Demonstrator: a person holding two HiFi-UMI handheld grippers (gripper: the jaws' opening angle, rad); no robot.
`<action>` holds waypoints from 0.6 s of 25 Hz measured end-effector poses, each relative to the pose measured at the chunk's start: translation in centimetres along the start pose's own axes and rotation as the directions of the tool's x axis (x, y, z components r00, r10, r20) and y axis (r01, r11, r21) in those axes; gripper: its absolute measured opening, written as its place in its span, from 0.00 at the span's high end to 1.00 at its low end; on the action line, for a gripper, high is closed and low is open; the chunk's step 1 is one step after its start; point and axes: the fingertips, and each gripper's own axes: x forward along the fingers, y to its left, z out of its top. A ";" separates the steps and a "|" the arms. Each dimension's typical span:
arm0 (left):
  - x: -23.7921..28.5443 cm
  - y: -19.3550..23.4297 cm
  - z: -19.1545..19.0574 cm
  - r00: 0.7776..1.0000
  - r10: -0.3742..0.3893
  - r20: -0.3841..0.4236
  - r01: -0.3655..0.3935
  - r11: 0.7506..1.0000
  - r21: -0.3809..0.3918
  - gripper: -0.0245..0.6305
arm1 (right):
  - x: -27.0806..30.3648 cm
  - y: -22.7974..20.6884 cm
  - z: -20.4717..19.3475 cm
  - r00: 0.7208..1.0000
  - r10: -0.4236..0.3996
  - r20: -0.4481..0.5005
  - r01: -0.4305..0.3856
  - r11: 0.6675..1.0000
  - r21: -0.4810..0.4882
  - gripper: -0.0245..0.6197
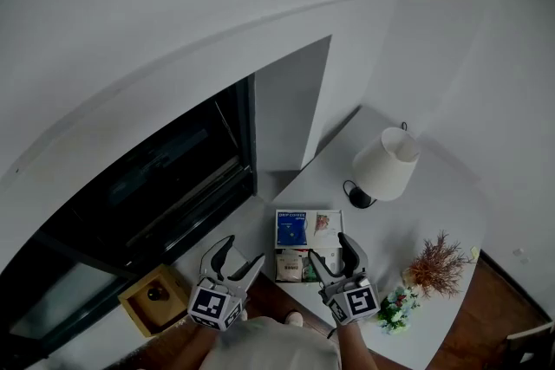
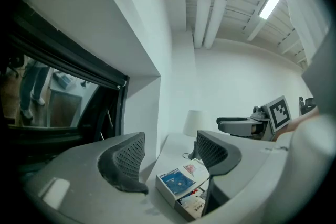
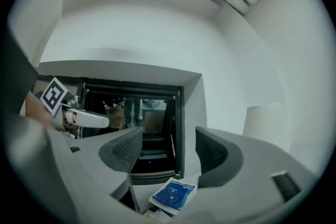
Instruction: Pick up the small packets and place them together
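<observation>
Left gripper (image 1: pixel 244 249) and right gripper (image 1: pixel 329 247), grey two-jaw tools bearing marker cubes, are level above the near edge of the white tabletop (image 1: pixel 438 208), the jaws of each apart and empty. The small flat packets (image 1: pixel 291 229) lie side by side in a shallow white box (image 1: pixel 277 243) just beyond the jaws. The step is judged to be the approach, and the next move calls for lowering one open gripper over a single packet.
</observation>
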 end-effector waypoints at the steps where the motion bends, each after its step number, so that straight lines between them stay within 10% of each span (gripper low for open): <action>1: 0.1 -0.1 -0.1 1.000 -0.005 -0.003 0.005 1.000 0.001 0.50 | -0.1 0.3 0.0 1.000 0.004 -0.001 -0.004 1.000 0.000 0.45; 15: 0.7 -1.3 -0.8 0.999 -0.042 -0.016 0.042 0.999 -0.012 0.50 | -0.5 2.2 -0.4 0.998 0.045 -0.037 -0.045 0.999 -0.012 0.45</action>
